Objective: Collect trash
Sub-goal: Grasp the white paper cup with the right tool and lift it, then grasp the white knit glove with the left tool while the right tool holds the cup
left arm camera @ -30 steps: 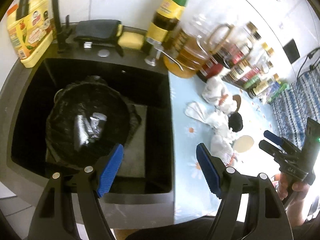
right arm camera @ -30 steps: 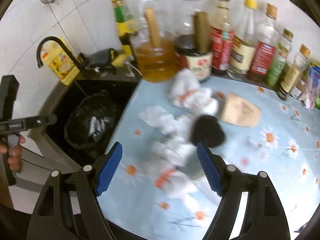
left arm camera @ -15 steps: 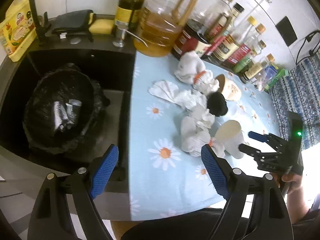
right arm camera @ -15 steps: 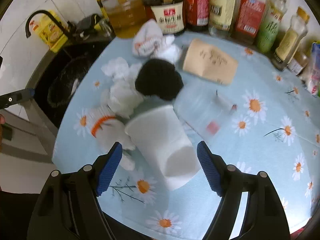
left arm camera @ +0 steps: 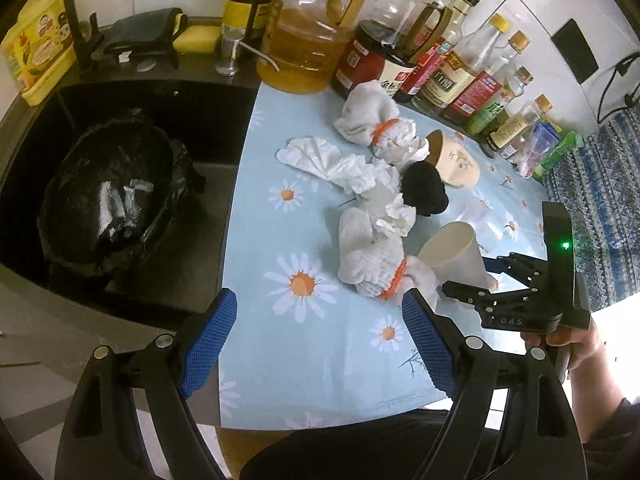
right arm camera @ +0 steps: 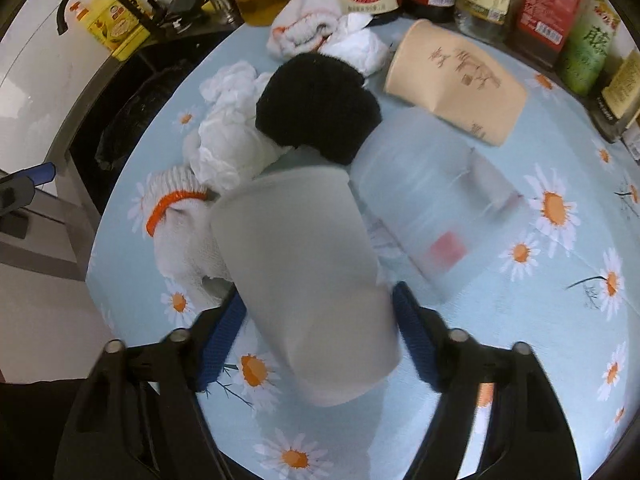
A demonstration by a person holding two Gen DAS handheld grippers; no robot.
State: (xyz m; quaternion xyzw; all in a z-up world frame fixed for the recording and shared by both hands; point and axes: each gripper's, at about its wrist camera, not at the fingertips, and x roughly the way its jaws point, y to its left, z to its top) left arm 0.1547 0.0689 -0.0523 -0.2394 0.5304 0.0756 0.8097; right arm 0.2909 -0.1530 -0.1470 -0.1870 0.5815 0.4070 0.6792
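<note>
Now closing right gripper (right arm camera: 318,332) around white paper cup (right arm camera: 308,280), lying just in front of black sock (right arm camera: 318,108); left gripper (left arm camera: 316,344) wide open, empty, nearer the sink-side of the cup.

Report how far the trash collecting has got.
Done: a few scraps lie in the black bin bag in the sink. In hand: the right gripper is closing around the white paper cup; the left gripper is open and empty. Left: tissues, the tan cup, a clear bottle.
</note>
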